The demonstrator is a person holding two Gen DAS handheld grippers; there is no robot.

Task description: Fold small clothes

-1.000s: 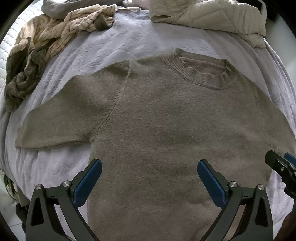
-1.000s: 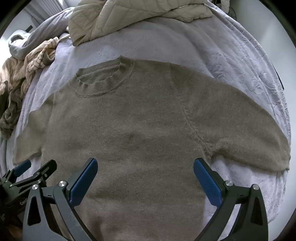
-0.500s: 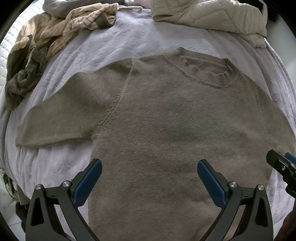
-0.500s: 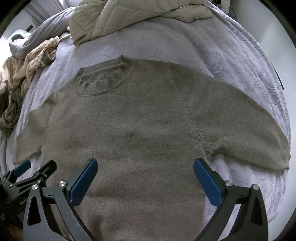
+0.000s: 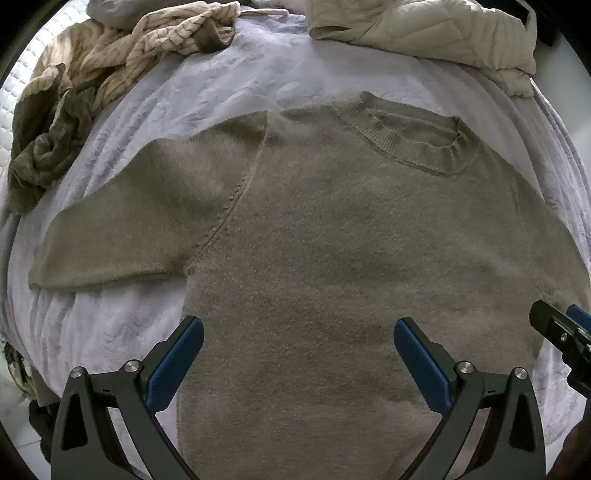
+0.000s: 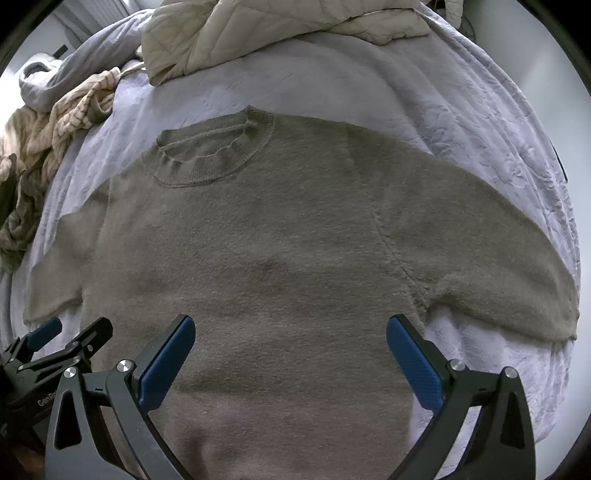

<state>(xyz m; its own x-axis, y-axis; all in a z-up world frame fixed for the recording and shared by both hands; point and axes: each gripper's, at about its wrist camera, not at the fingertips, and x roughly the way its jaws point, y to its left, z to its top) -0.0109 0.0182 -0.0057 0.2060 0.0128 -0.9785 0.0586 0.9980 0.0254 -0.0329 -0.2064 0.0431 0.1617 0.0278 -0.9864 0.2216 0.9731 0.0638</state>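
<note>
The left gripper (image 5: 298, 334) is closest to its camera. Its two blue fingers (image 5: 177, 360) are wide apart and hold nothing. They hang over the bottom part of a brown sweater (image 5: 332, 258). The right gripper (image 6: 290, 332) has its fingers spread wide too, and it is also empty. It hangs over the bottom part of the same sweater, a little more to the right side. Each gripper shows at the edge of the other one's view.

The sweater lies flat and face up on a pale purple bed cover (image 5: 236, 77). Both short sleeves stick out to the sides. The left sleeve (image 5: 122, 221) lies flat on the cover. The right sleeve (image 6: 491, 266) does as well. The round neck (image 5: 413, 140) points away from the grippers.

Farther back, a cream quilted blanket (image 6: 266, 33) is bunched up past the neck. A pile of striped and dark clothes (image 5: 74, 88) sits at the far left.
</note>
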